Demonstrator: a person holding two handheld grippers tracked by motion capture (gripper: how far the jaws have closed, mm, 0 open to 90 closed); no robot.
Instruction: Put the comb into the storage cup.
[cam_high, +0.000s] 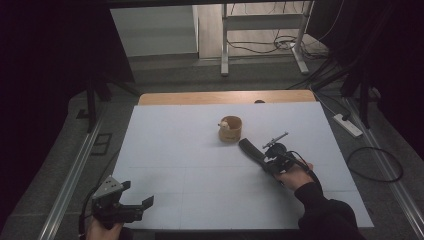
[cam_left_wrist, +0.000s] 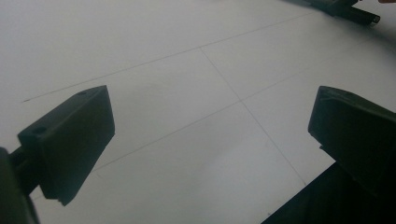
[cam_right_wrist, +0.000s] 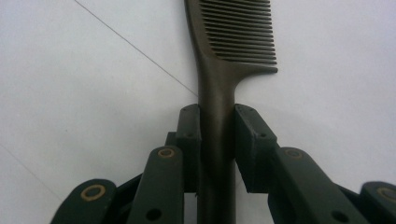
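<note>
High view: white surface (cam_high: 200, 150) w/ a wooden strip along its far edge. Right gripper (cam_high: 260, 156) sits right of centre, held by a hand (cam_high: 296, 176) in a dark sleeve; it grips a dark comb (cam_high: 248, 148) that sticks out up-left toward a small wooden cup (cam_high: 230, 128). Comb tip is near the cup but apart from it. Cup stands upright at mid-surface, something pale inside, too small to tell what. Left gripper (cam_high: 136, 196) is at the near-left corner, fingers spread, nothing between them, well apart from comb & cup. Floor around has cables, a power strip (cam_high: 348, 125) at right, and table legs at the back.

Left gripper view: two black fingers (cam_left_wrist: 70, 142) stand wide apart at left & right edges, bare white surface (cam_left_wrist: 201, 116) w/ thin seam lines between them. Nothing held. At top right, part of the right gripper (cam_left_wrist: 348, 10) lies far off on the surface.

Right gripper view: fingers (cam_right_wrist: 254, 140) clamped on the comb (cam_right_wrist: 219, 84) handle, one on each side, just below where the teeth begin. Handle runs straight up betw. them; teeth sit on the right side of the spine, at the top of the view. Comb is over the white surface (cam_right_wrist: 84, 93); can't tell if it touches or hangs just above it.
</note>
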